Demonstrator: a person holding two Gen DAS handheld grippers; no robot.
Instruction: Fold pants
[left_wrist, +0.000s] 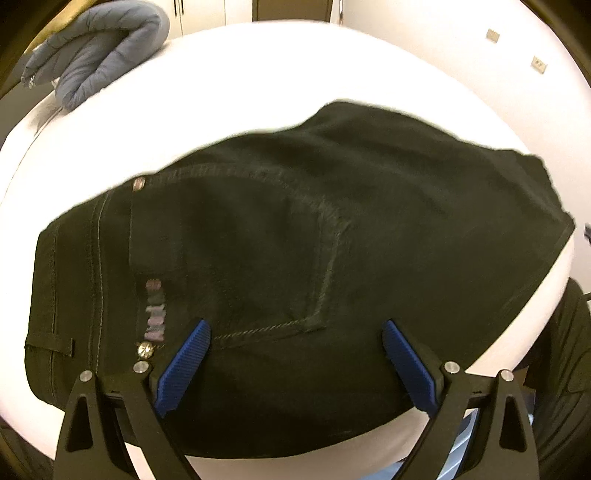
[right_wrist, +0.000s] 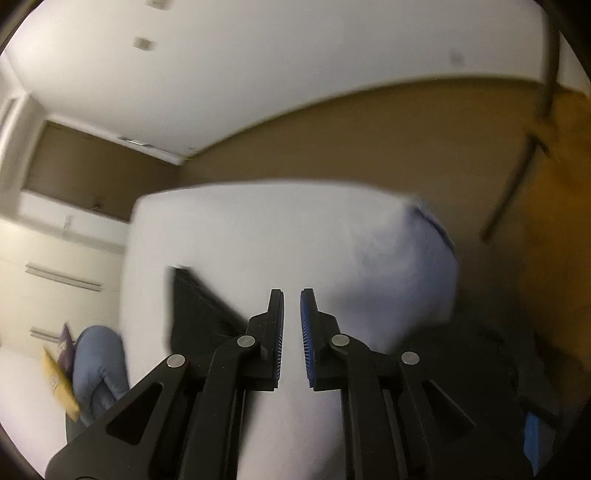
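Note:
Black pants (left_wrist: 295, 258) lie folded in a compact stack on a white bed (left_wrist: 258, 74); a back pocket, seams, a rivet and a small label show on top. My left gripper (left_wrist: 295, 332) is open, its blue pads (left_wrist: 184, 365) spread wide just above the near part of the pants, holding nothing. In the right wrist view a corner of the black pants (right_wrist: 199, 310) shows left of my right gripper (right_wrist: 291, 299). Its jaws stand nearly closed with a narrow gap and nothing between them, raised over the white bed (right_wrist: 258, 229).
A folded grey-blue quilted garment (left_wrist: 99, 51) lies at the bed's far left corner; it also shows in the right wrist view (right_wrist: 96, 362) beside a yellow packet (right_wrist: 61, 384). Brown floor (right_wrist: 369, 140), white walls and cabinet doors surround the bed. A dark chair (right_wrist: 480, 369) stands near right.

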